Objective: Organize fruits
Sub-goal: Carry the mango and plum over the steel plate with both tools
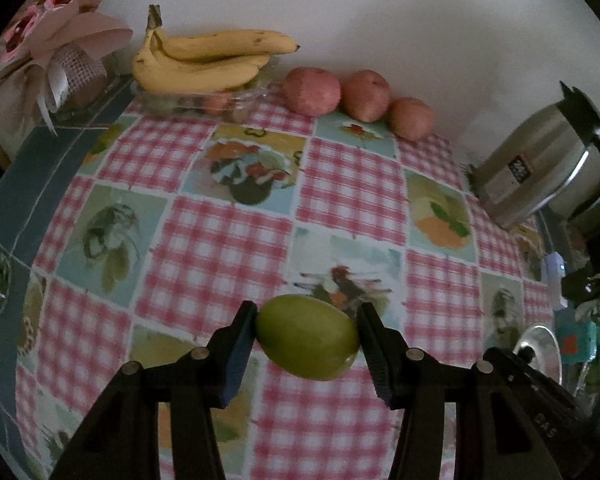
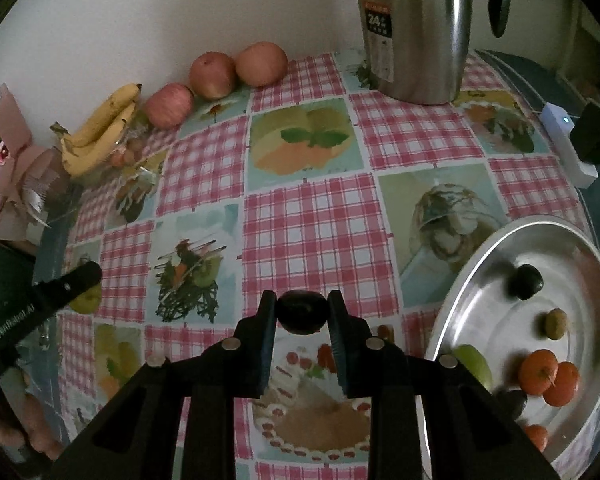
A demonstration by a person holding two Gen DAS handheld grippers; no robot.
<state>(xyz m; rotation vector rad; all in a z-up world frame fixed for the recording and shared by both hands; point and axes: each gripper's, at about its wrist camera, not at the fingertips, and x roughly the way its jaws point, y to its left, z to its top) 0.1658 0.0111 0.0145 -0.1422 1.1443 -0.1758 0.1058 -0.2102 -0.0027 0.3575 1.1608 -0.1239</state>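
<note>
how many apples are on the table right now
3, in a row along the wall: one apple beside the bananas, a middle apple, and a third apple nearest the steel thermos. None looks hidden.

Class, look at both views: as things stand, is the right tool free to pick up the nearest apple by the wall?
Probably not yet. The right tool is shut on a dark plum, so it has no free grip. The checked cloth between it and the apple lies open, though.
</note>
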